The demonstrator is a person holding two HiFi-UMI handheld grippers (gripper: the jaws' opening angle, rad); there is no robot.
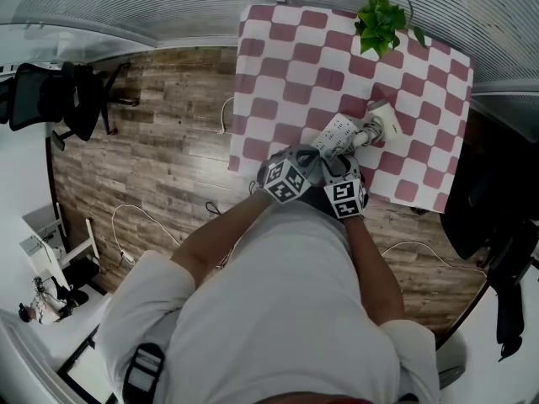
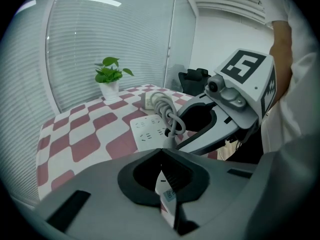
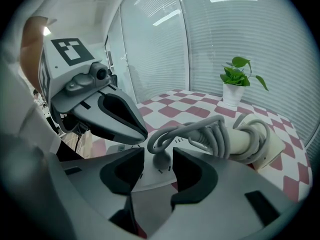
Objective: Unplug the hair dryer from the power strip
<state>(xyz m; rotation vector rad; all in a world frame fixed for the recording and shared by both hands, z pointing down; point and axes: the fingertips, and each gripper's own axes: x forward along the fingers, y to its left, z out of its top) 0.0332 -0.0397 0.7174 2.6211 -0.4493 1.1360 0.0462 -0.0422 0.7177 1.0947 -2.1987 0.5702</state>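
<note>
A white power strip (image 1: 335, 131) lies on the checkered table, and a pale hair dryer (image 1: 381, 121) wrapped in its grey cord (image 3: 215, 134) lies beside it. The cord's grey plug (image 3: 161, 162) sits in the strip (image 3: 150, 178). My right gripper (image 3: 158, 153) is open just above the strip, and the plug shows in the gap just ahead of its fingertips, untouched. My left gripper (image 2: 160, 152) is shut and empty. It hovers close beside the right gripper (image 2: 220, 124), short of the strip (image 2: 150, 129).
A potted plant (image 1: 381, 17) stands at the table's far edge. The red-and-white checkered cloth (image 1: 278, 66) covers the table. Office chairs (image 1: 63, 99) and loose cables lie on the wooden floor around it. Glass walls with blinds stand behind the table.
</note>
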